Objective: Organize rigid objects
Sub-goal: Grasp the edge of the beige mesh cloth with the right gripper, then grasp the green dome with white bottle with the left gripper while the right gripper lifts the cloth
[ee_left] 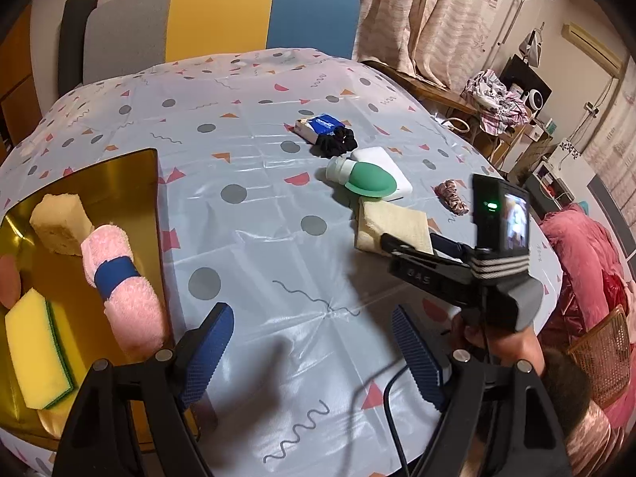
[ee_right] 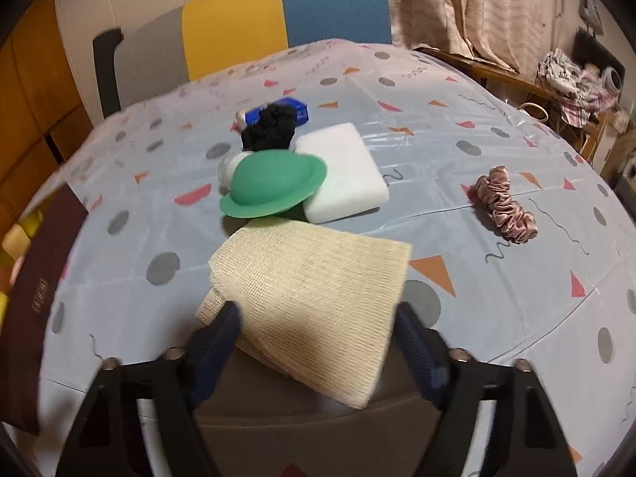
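**Tray part-filled, sorting unfinished**

On our surface (ee_left: 278, 206) the gold tray (ee_left: 131, 167) already holds a pink roll (ee_left: 119, 290), a yellow sponge (ee_left: 39, 349) and a foam block (ee_left: 59, 218). Left outside it are the mesh cloth (ee_right: 314, 294), white block (ee_right: 346, 171), green bottle (ee_right: 274, 190), black scrunchie (ee_right: 270, 127) and pink scrunchie (ee_right: 505, 202). Our right gripper (ee_right: 318, 330) straddles the cloth, fingers parted, perhaps brushing it; blur hides contact. Our left gripper (ee_left: 314, 349) hangs released, empty. The tray's near end is cut off.

Warm dim light, fisheye warping, motion blur
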A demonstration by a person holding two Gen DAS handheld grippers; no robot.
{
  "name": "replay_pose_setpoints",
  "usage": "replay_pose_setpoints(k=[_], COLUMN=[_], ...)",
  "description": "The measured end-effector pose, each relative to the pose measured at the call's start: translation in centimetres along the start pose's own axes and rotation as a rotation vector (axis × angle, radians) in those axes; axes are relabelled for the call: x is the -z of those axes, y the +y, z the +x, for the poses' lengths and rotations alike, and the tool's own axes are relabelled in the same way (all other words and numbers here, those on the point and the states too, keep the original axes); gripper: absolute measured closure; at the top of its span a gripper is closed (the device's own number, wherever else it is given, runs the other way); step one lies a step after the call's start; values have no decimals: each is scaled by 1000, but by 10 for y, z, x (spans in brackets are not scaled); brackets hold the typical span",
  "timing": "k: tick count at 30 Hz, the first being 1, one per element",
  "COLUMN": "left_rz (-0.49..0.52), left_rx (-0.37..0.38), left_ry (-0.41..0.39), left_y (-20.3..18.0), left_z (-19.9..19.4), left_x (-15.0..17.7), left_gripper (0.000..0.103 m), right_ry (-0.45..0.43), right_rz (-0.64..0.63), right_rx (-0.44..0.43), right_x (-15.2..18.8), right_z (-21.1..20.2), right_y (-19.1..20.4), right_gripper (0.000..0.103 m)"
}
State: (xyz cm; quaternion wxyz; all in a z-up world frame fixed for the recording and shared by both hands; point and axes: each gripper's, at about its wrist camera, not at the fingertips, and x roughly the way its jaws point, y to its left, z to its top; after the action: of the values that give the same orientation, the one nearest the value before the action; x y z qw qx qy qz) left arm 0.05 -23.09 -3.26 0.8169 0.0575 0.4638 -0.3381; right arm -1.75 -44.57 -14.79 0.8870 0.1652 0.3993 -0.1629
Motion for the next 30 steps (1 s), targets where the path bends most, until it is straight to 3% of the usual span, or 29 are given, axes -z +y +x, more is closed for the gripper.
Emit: replay_pose_setpoints(k=[1, 2, 3, 11, 15, 22, 28, 29, 30], left_rz=[2, 5, 10, 2, -33, -108, -138, -147, -151], left_rx=[0, 0, 0, 7, 4, 33, 41, 36, 29], left_ry=[1, 0, 0, 10, 16, 43, 104, 107, 115], left_y=[-2, -4, -6, -18, -18, -17, -25, -26, -26], left_z=[1, 3, 4, 24, 36, 67, 113, 122, 130], left_x=[-2, -3, -5, -30, -45, -72, -94, -100, -104], left_gripper=[20, 20, 20, 20, 20, 20, 19, 19, 19], right_ry=[-8, -10, -2, -54, -66, -167, -116, -105, -102], right_rz=[18, 31, 38, 162, 212, 236, 275, 280, 281], right_rx=[-15, -19, -17, -164, -209, -229, -192, -172, -171], right_x=[0, 1, 1, 15, 19, 23, 37, 37, 36], right_z=[-2, -4, -3, -16, -24, -60, -58, -55, -54], right_y=[-4, -8, -12, -38, -44, -51, -70, -72, -72], right_gripper=[38, 59, 88, 96, 96, 98, 93, 80, 45])
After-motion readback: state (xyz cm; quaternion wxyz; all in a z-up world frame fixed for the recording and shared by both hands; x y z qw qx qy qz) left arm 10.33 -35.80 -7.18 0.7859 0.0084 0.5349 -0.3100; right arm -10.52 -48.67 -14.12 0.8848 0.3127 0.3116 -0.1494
